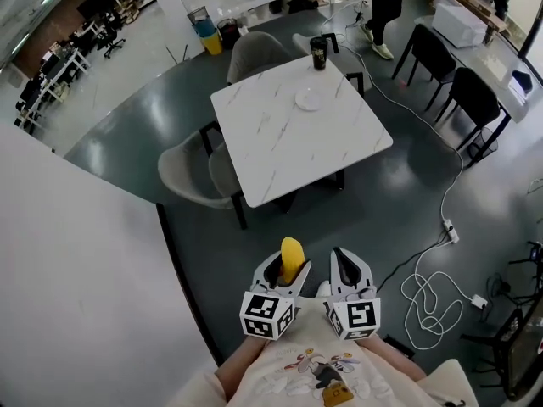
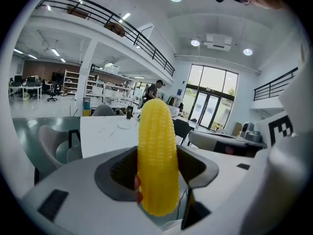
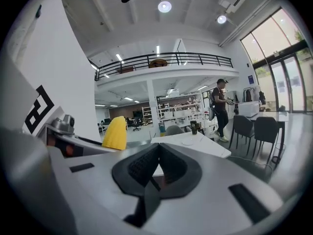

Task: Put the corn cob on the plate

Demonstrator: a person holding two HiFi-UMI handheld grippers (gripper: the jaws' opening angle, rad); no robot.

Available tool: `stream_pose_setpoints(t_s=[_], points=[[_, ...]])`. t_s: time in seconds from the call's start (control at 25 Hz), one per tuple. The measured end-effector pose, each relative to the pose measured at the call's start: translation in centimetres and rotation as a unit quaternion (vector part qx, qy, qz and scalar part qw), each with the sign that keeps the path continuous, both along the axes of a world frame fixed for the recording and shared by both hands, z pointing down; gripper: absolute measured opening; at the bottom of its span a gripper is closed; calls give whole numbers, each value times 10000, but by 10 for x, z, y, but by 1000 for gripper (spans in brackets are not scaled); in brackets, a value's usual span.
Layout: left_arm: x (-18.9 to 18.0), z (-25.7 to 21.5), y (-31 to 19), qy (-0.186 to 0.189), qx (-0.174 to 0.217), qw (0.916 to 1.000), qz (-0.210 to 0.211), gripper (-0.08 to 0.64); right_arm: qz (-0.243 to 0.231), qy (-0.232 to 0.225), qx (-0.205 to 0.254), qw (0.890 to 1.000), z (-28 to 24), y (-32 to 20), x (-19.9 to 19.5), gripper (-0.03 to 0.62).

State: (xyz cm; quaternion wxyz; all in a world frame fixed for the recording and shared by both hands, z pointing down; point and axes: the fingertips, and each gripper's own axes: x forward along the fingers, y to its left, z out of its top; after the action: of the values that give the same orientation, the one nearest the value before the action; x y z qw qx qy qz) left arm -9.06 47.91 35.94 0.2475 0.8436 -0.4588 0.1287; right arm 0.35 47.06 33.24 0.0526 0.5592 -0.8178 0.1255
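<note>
A yellow corn cob (image 1: 291, 259) stands upright between the jaws of my left gripper (image 1: 284, 270), which is shut on its lower half. In the left gripper view the corn cob (image 2: 156, 155) fills the middle, with the dark pads (image 2: 121, 170) pressed on both its sides. My right gripper (image 1: 346, 265) is held beside it, close to my body, shut and empty; in its own view the right gripper (image 3: 156, 148) shows its pads meeting. A small white plate (image 1: 308, 100) lies on the white marble table (image 1: 280, 151), well ahead of both grippers.
A black cup (image 1: 318, 53) stands at the table's far edge. Grey chairs (image 1: 191, 172) surround the table. A white partition (image 1: 76, 270) rises on the left. A white cable with a power strip (image 1: 433, 287) lies on the dark floor to the right. A person (image 1: 383, 7) stands beyond.
</note>
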Motion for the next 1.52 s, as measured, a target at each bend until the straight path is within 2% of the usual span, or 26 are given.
stream_pose_setpoints(t_s=[0.24, 0.36, 0.64, 0.92, 1.16, 1.32, 1.52], points=[[18, 2, 0, -60, 33, 9998, -166, 244, 49, -211, -132, 9997, 11, 0, 34, 5], [25, -1, -7, -25, 45, 9998, -214, 244, 13, -315, -258, 9992, 19, -4, 37, 5], [27, 2, -29, 138, -78, 9995, -270, 245, -113, -251, -424, 9987, 29, -22, 32, 5], [25, 17, -78, 196, -301, 9993, 30, 244, 185, -196, -426, 9987, 34, -75, 32, 5], [20, 18, -133, 139, -228, 9991, 338, 245, 342, -351, -536, 9974, 46, -131, 15, 5], [8, 16, -172, 113, -263, 9991, 318, 244, 493, -375, -601, 9963, 45, -170, 11, 5], [-15, 5, -214, 131, -193, 9992, 309, 245, 469, -436, -587, 9962, 32, -213, -11, 5]])
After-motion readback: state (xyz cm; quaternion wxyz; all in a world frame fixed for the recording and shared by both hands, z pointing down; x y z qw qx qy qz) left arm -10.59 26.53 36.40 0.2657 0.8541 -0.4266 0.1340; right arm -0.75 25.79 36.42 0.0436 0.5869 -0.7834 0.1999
